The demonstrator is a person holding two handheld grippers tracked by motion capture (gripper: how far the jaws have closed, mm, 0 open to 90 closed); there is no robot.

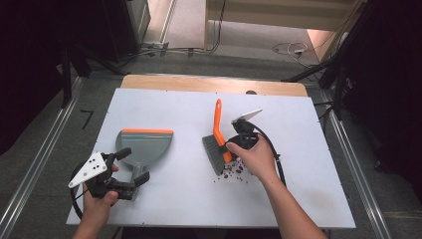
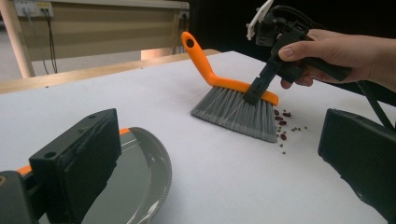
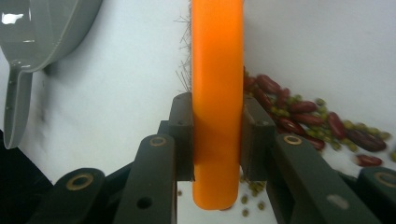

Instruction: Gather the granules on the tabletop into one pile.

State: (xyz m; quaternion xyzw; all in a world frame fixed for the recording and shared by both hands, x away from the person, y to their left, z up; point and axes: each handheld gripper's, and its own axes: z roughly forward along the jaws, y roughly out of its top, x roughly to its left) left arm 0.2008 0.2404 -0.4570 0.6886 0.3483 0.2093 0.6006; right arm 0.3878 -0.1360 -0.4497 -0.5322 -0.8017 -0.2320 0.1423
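Lab recording bay: white table (image 1: 149,199), floor rails (image 1: 35,164), loose cables (image 1: 288,49).

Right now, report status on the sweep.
Right gripper shut on brush. Left gripper open around the dustpan handle. Beans scattered beside bristles. Path to the pan clear.

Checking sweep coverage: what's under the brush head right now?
Beside the brush bristles, red and green beans lie scattered on the white table. Any beans beneath the bristles are covered. The right gripper clamps the brush's orange back.

Orange-backed grey brush (image 1: 217,144), grey dustpan (image 1: 144,145)
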